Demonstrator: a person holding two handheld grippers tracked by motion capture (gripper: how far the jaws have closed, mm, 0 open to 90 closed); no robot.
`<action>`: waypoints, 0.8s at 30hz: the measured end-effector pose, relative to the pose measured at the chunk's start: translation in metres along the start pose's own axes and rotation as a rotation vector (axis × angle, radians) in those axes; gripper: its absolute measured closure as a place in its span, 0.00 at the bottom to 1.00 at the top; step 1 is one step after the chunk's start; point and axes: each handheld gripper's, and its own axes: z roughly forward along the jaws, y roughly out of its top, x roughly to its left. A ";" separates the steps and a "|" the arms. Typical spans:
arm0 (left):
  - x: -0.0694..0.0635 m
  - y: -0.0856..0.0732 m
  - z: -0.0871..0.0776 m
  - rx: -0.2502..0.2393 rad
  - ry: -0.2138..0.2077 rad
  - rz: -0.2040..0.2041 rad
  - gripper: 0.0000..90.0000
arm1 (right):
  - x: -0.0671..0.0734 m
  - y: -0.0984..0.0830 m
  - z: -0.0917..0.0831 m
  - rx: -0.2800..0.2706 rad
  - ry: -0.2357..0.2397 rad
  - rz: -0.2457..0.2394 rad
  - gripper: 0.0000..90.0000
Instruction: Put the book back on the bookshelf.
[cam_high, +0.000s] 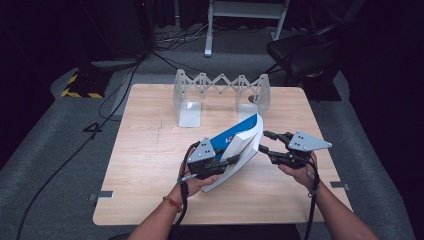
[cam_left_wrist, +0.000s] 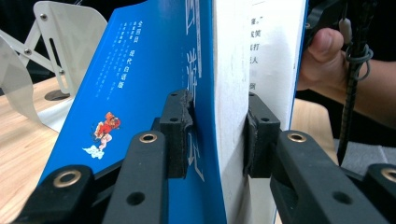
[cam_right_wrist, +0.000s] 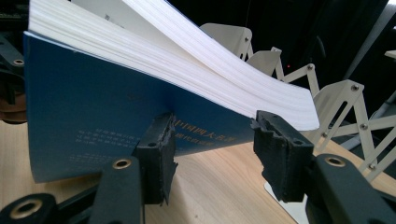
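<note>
A thick book (cam_high: 240, 142) with a blue cover (cam_left_wrist: 140, 70) and white page block hangs tilted above the wooden table (cam_high: 150, 150). My left gripper (cam_high: 232, 161) is shut on its lower end; in the left gripper view (cam_left_wrist: 217, 135) one pad presses the blue cover and the other the white pages. My right gripper (cam_high: 263, 141) stands at the book's right edge with its jaws apart. In the right gripper view (cam_right_wrist: 219, 154) the book (cam_right_wrist: 93, 102) lies just beyond and above the pads, with bare table showing between them.
A grey folding accordion rack (cam_high: 220, 85) with two upright end plates stands at the table's far edge, also visible as the rack (cam_right_wrist: 336, 102) behind the book. A dark chair (cam_high: 300, 50) and cables lie on the floor beyond.
</note>
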 end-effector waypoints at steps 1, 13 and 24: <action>0.001 -0.001 -0.004 -0.012 -0.001 -0.012 0.75 | 0.003 0.003 0.002 -0.002 0.002 -0.011 0.54; 0.007 -0.019 -0.060 -0.054 0.027 -0.045 0.80 | 0.019 0.021 0.034 -0.061 0.022 -0.006 0.46; -0.003 -0.019 -0.080 0.017 0.169 0.070 0.75 | 0.032 0.023 0.061 -0.019 0.069 0.044 0.45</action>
